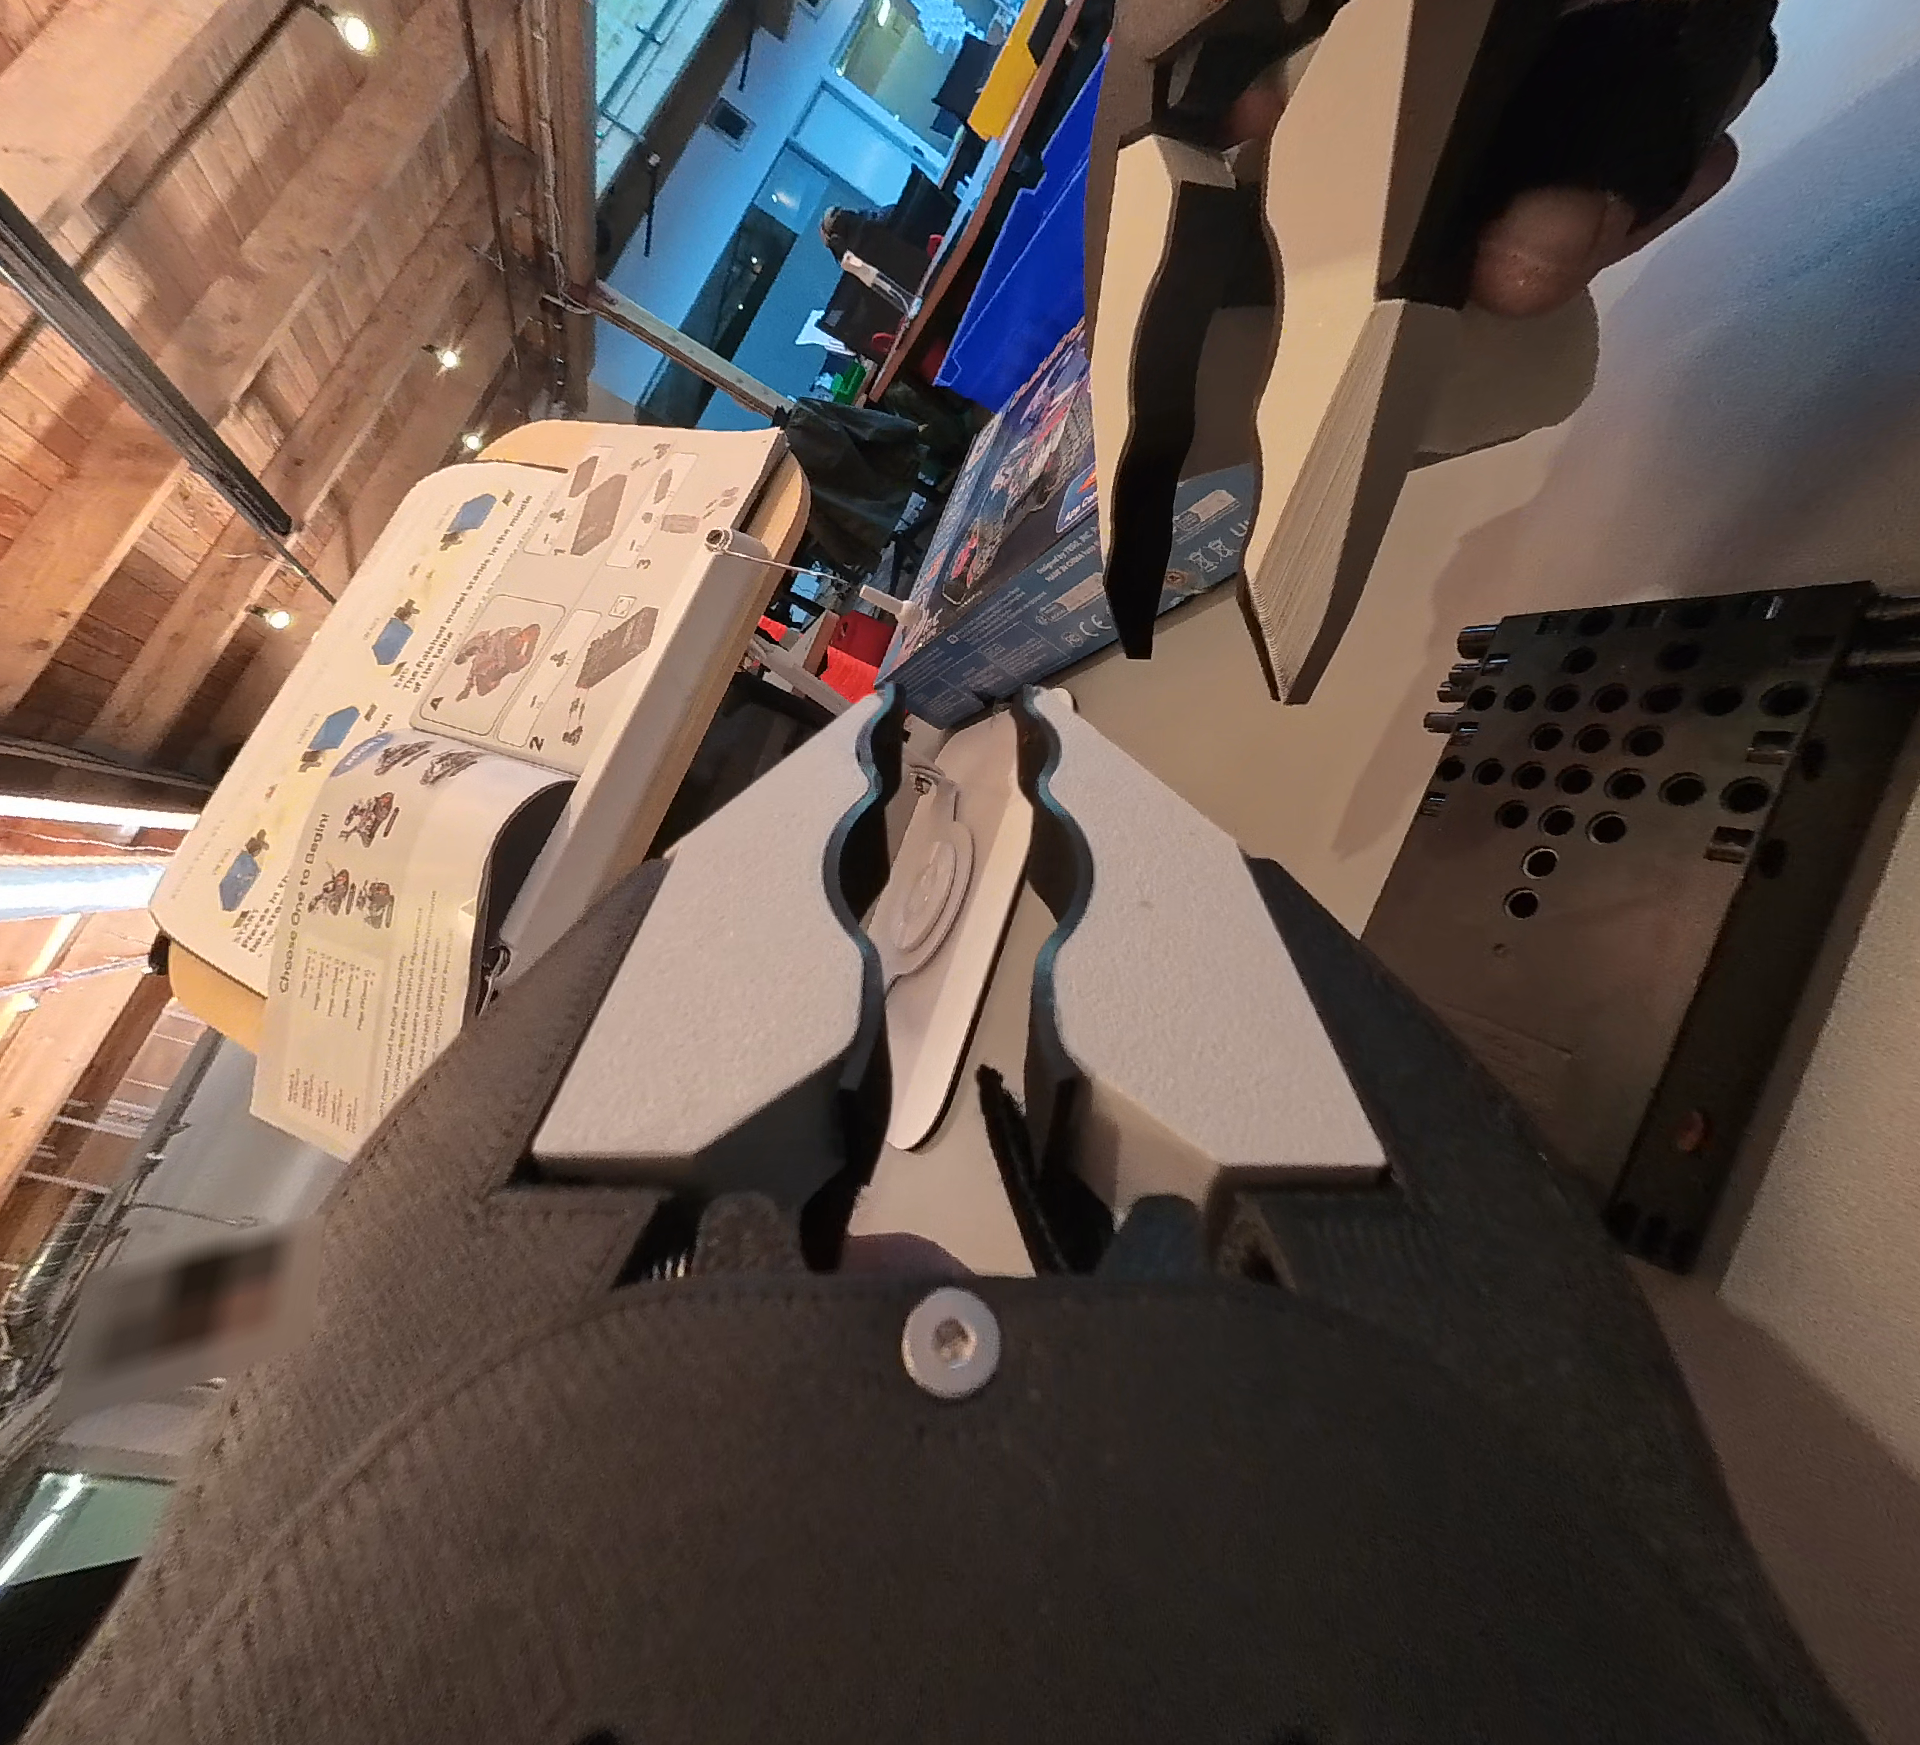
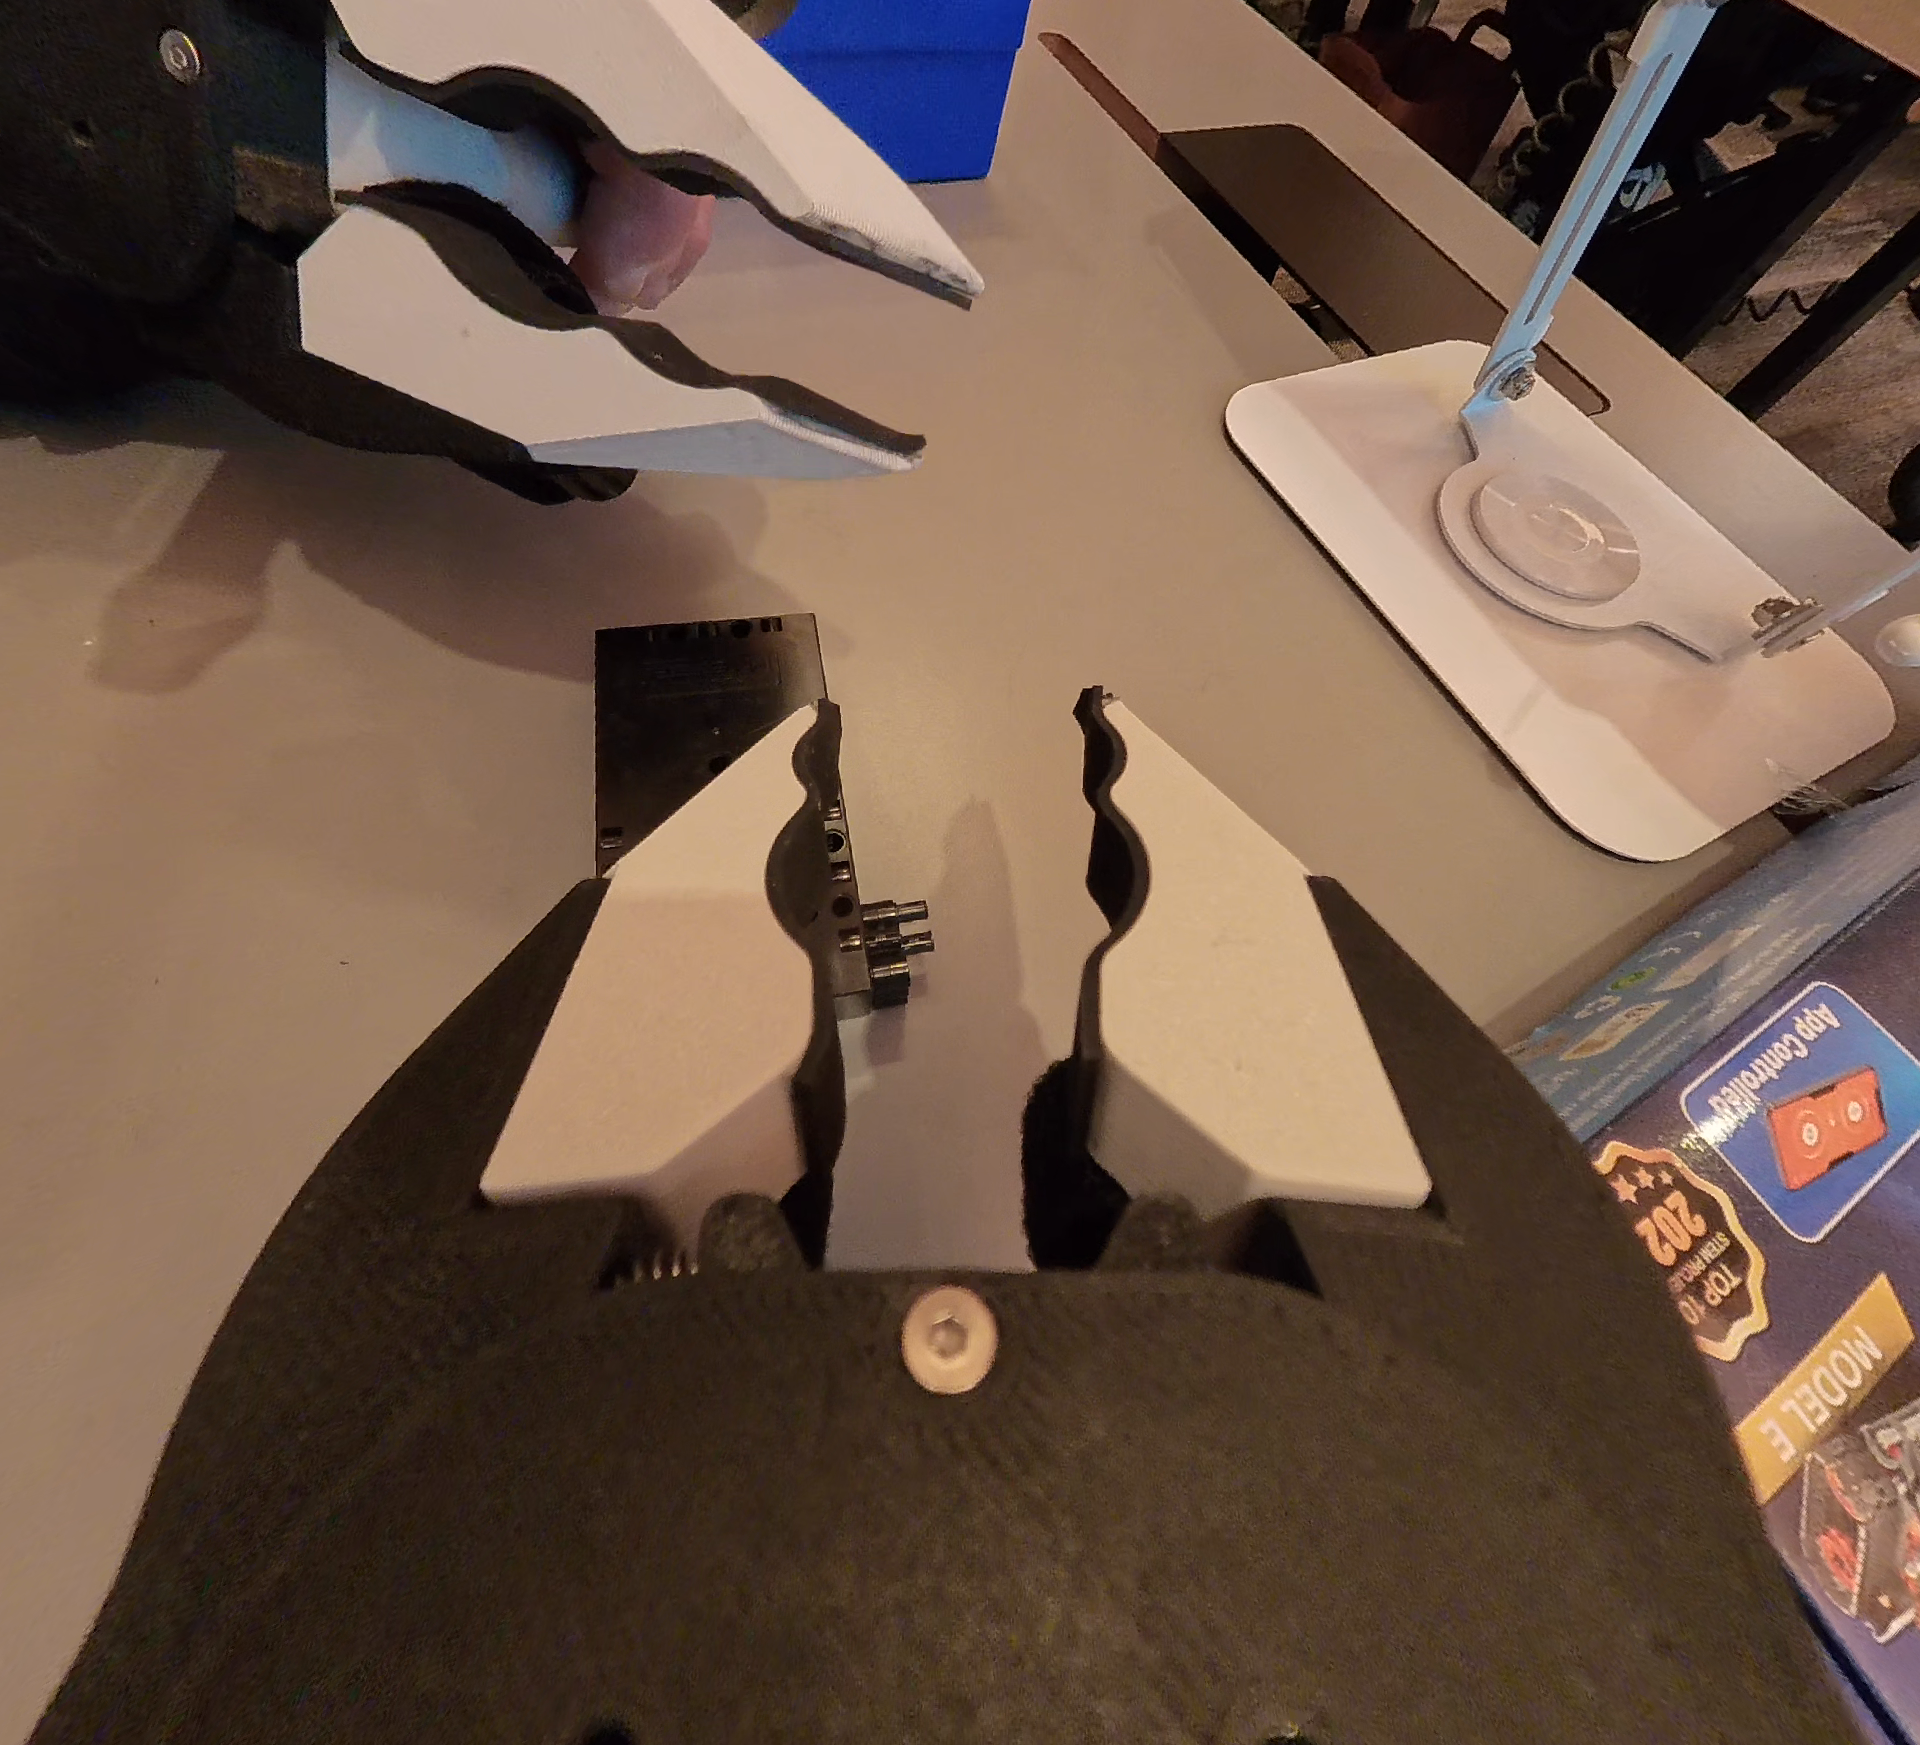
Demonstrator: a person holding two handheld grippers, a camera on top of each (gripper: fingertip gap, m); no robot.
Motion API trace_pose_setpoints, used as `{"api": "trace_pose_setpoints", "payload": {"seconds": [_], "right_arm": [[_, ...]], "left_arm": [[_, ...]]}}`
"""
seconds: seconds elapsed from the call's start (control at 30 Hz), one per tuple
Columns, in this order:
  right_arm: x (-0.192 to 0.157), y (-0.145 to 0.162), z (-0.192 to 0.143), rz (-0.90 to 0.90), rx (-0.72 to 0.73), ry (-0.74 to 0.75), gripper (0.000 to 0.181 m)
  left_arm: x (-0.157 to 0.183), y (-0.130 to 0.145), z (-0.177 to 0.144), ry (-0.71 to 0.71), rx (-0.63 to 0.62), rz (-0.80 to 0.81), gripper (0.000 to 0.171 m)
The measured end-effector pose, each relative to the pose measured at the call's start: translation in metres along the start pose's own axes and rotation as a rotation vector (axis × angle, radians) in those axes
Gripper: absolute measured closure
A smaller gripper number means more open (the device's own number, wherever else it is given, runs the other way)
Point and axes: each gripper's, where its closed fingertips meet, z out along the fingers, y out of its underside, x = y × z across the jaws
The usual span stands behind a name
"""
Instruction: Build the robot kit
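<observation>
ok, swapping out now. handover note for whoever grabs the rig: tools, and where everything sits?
Left tool: open, empty, held above the table, pointing toward the white stand base.
Right tool: open, empty, over the right edge of the black block; no contact that I can see.
Black block: flat on the table, holes in its top face, small pins sticking out of one side.
Booklet: open on the stand.
Blue bin: far side, behind the left tool.
Printed box: on the right, next to the stand base.
</observation>
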Motion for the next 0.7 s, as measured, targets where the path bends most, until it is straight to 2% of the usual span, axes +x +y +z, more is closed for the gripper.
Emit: {"api": "trace_pose_setpoints", "payload": {"seconds": [0.2, 0.3, 0.47, 0.57, 0.6, 0.67, 0.7], "right_arm": [[0.000, 0.000, 0.000, -0.001, 0.001, 0.000, 0.135], [0.000, 0.000, 0.000, -0.002, 0.000, 0.000, 0.135], [0.000, 0.000, 0.000, -0.001, 0.001, 0.001, 0.135], [0.000, 0.000, 0.000, -0.002, 0.000, 0.001, 0.135], [0.000, 0.000, 0.000, -0.002, -0.001, 0.000, 0.135], [0.000, 0.000, 0.000, -0.003, 0.000, 0.001, 0.135], [0.000, 0.000, 0.000, -0.003, 0.000, 0.001, 0.135]], "left_arm": [[-0.001, 0.000, -0.001, -0.001, -0.007, -0.004, 0.160], [0.001, -0.001, -0.004, 0.008, -0.003, 0.003, 0.171], [0.002, -0.005, -0.005, 0.022, 0.007, 0.012, 0.171], [-0.006, -0.007, -0.008, -0.027, 0.033, 0.010, 0.171], [-0.007, -0.008, -0.008, -0.035, 0.034, 0.013, 0.171], [-0.008, -0.008, -0.008, -0.043, 0.030, 0.010, 0.151], [-0.007, -0.009, -0.007, -0.042, 0.029, 0.007, 0.146]]}}
